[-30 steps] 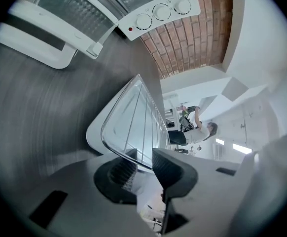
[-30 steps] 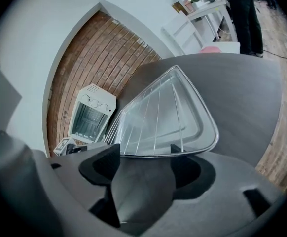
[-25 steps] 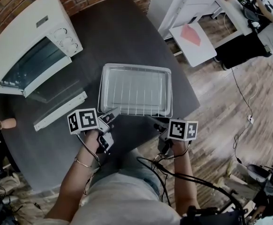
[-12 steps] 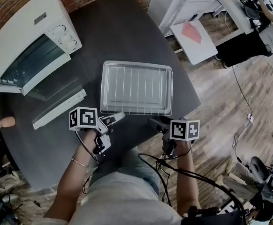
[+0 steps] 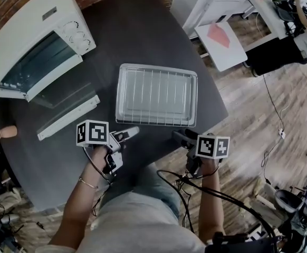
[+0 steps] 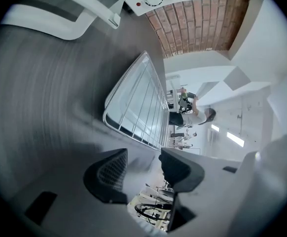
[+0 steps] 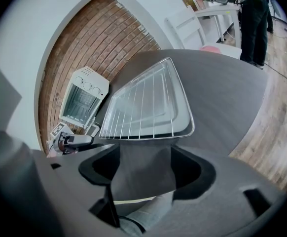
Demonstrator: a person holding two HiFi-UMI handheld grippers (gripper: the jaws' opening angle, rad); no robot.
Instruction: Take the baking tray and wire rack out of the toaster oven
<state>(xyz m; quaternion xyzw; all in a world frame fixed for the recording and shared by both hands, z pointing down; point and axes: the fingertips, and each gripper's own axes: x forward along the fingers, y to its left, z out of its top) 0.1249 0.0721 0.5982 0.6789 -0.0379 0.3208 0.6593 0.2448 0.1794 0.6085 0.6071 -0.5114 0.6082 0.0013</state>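
The silver baking tray (image 5: 191, 100) lies on the dark table (image 5: 132, 30) with the wire rack (image 5: 156, 93) resting on top of it. The white toaster oven (image 5: 32, 41) stands at the far left with its glass door (image 5: 66, 96) folded down. My left gripper (image 5: 128, 134) is just short of the tray's near left corner; its jaws have just been opening and hold nothing. My right gripper (image 5: 179, 137) hovers open off the near right corner, also apart from the tray. The left gripper view shows the tray (image 6: 115, 113) beyond the left gripper (image 6: 143, 164). The right gripper view shows the rack (image 7: 148, 105) ahead of the right gripper (image 7: 138, 167).
The table's near edge runs close under both grippers, with wooden floor (image 5: 259, 125) to the right. A white table with a red sheet (image 5: 219, 38) stands at the upper right. Cables (image 5: 195, 186) trail from the right gripper. A person (image 7: 252, 14) stands far off.
The left gripper has let go of the tray's near left corner and opened. Both grippers have drawn back a little from the tray's near edge.
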